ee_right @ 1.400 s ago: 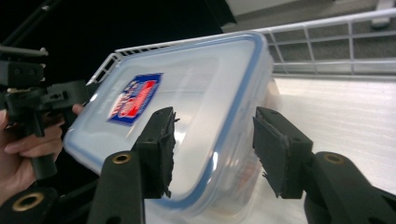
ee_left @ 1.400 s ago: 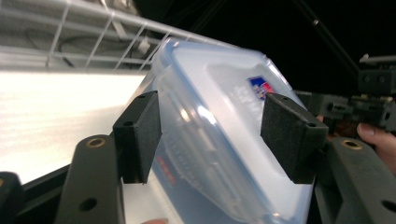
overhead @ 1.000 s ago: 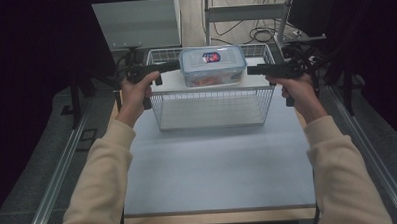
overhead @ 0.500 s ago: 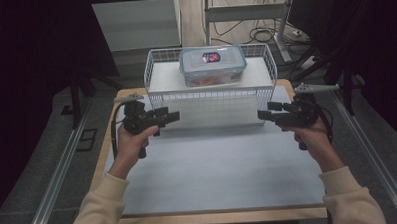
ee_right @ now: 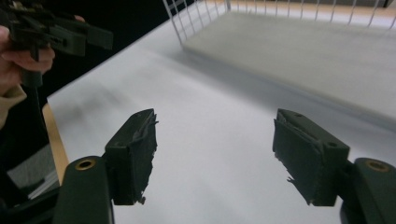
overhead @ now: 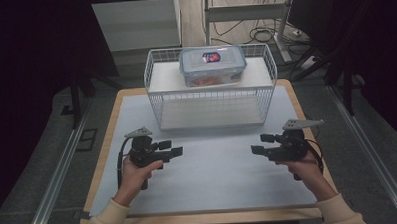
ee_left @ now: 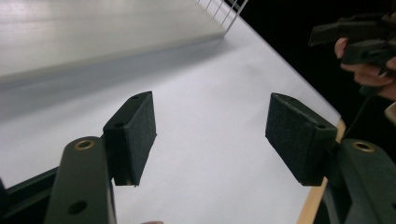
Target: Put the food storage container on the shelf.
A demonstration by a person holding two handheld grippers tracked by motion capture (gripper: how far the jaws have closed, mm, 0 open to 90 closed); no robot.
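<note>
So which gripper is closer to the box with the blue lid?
Neither, really. The left gripper and right gripper sit about equally far from the box, low over the table on either side in front of the basket.

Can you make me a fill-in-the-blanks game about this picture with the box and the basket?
1. The clear plastic box with the blue-edged lid sits inside the white wire ____.
2. The left gripper and the right gripper hold ____ between their open pads.
3. The wire basket stands at the ____ end of the white table mat, away from the person.
4. Each gripper is held by one of the person's ____.

Missing words: basket; nothing; far; hands
</note>
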